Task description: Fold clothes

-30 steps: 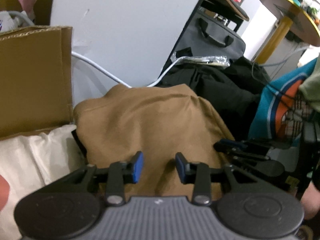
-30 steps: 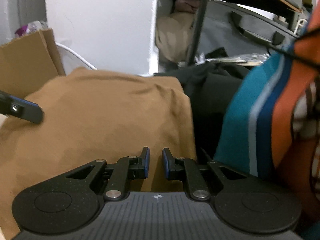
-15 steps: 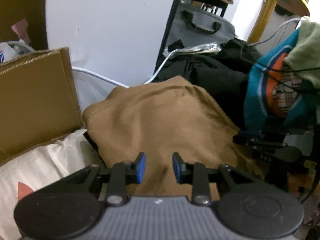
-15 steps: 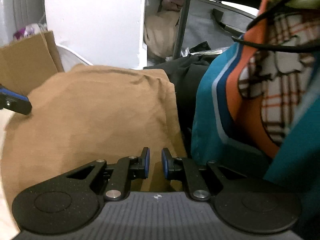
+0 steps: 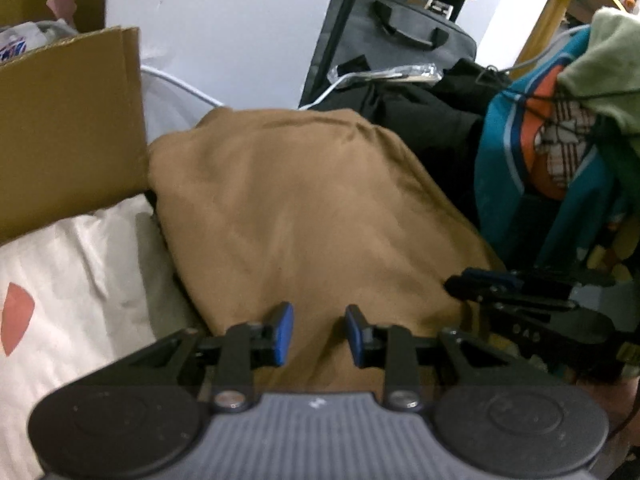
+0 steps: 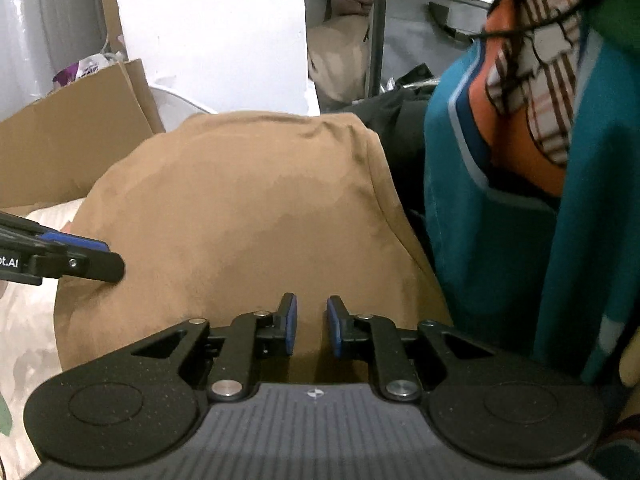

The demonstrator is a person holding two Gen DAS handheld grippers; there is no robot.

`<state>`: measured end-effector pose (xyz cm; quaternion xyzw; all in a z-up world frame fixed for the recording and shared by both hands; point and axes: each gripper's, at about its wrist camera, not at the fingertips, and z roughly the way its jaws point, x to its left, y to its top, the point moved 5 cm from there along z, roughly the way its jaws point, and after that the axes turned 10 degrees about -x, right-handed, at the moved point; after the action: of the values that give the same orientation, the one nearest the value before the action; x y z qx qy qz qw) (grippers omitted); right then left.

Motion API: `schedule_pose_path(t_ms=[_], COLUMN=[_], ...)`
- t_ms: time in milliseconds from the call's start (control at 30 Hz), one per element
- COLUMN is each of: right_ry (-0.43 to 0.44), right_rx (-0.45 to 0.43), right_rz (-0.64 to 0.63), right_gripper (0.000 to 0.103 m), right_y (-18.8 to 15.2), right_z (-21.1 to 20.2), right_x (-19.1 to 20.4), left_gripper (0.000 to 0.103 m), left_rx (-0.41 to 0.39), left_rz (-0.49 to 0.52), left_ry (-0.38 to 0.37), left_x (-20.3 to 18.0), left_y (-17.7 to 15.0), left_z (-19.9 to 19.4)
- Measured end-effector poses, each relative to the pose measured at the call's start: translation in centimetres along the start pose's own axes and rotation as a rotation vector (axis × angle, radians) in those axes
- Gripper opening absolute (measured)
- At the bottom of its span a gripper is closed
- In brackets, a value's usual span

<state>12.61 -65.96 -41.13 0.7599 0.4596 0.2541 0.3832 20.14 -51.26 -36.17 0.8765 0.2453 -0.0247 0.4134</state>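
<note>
Through the left wrist camera I see my left gripper [image 5: 316, 334] hanging above the near edge of the tan garment [image 5: 304, 208], its blue pads parted with a clear gap and nothing pinched between them. The garment lies as a smooth folded mound on a pale cushion [image 5: 76, 264] that carries a coral patch. A cardboard box [image 5: 68, 132] stands just beside the garment's left edge, against the white wall [image 5: 224, 28]. A white cable [image 5: 184, 86] runs along the wall behind the mound. Further back sits a heap of black clothing [image 5: 424, 116], and above it a grey bag [image 5: 396, 44] leans under a shelf. To the right hangs a teal and orange garment [image 5: 532, 184] with a pale green cloth [image 5: 604, 68] on top. My right gripper [image 5: 476, 282] reaches in from the right, at the garment's near right corner; from here I cannot tell whether it touches the cloth.

Through the right wrist camera my right gripper [image 6: 312, 330] hovers over the same tan garment [image 6: 240, 208], and its jaws are opening; only a narrow gap shows, with no cloth between the pads. My left gripper [image 6: 86, 256] comes in from the left edge, at the garment's left side. The teal and orange garment [image 6: 504, 220] fills the right of this view, close beside the tan one.
</note>
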Motion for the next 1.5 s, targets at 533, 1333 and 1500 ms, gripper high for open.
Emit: schedule_pose_path(t_ms=[533,1333,1500], right_ry=[-0.033,-0.007,-0.015], right_rx=[0.032,0.063,0.089], right_rz=[0.088,0.102,0.098], right_gripper=[0.042,0.041,0.042], right_y=[-3.1,-4.4,-4.4], right_z=[-3.1,-2.4,-2.9], right_x=[-3.3,-0.5,-0.3], left_gripper=[0.044,0.012,0.009], left_rx=[0.028,0.052,0.064], left_rz=[-0.035,-0.233,-0.233], left_ry=[0.029,-0.020,-0.007], left_x=[1.0,1.5,1.5], left_y=[-1.6,-9.9,-10.0], left_z=[-2.7,-2.4,-3.4])
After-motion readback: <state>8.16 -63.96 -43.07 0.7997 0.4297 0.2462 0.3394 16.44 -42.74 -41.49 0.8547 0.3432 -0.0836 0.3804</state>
